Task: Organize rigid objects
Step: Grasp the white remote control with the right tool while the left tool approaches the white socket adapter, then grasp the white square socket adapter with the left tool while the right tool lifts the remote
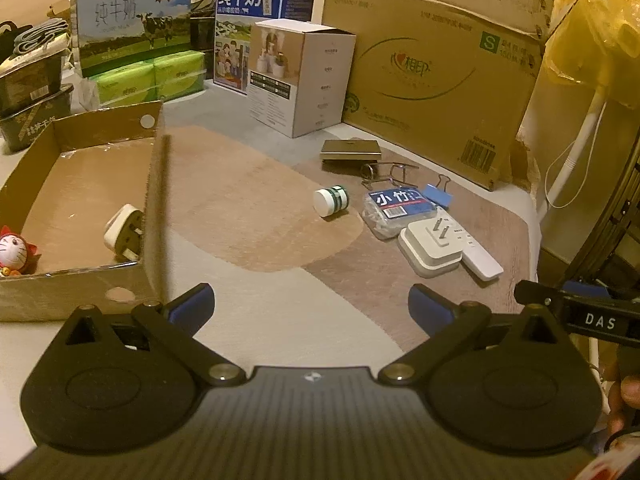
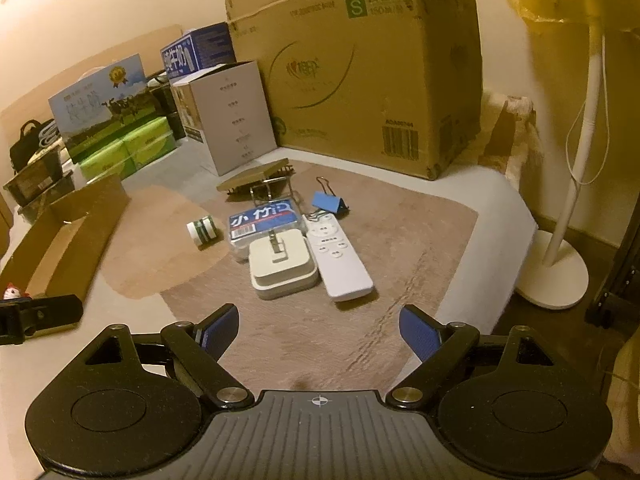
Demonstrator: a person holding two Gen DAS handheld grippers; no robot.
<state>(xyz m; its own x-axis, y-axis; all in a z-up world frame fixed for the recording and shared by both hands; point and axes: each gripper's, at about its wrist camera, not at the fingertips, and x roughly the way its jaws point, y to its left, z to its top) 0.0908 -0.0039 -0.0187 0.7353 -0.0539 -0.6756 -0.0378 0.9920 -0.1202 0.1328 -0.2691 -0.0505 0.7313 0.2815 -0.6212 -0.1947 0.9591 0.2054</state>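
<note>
A shallow cardboard tray (image 1: 154,184) lies at the left and holds a white plug (image 1: 124,234) and a small round toy (image 1: 14,250). On the brown mat sit a white-and-green tape roll (image 1: 331,201), a clear box with a blue label (image 1: 400,210), a white plug adapter (image 1: 432,246), a white remote (image 2: 339,256), a blue binder clip (image 2: 326,201) and a flat tan case (image 1: 351,149). My left gripper (image 1: 311,306) hovers open beside the tray's near corner, nothing between its blue pads. My right gripper (image 2: 318,332) is open too, short of the adapter (image 2: 282,266) and remote.
A large cardboard carton (image 1: 436,68) stands behind the items, with a white product box (image 1: 300,76), milk cartons (image 1: 134,24) and green tissue packs (image 1: 148,78) further left. A white lamp stand (image 2: 560,272) rises off the mat's right edge. A wire clip (image 1: 390,172) lies by the tan case.
</note>
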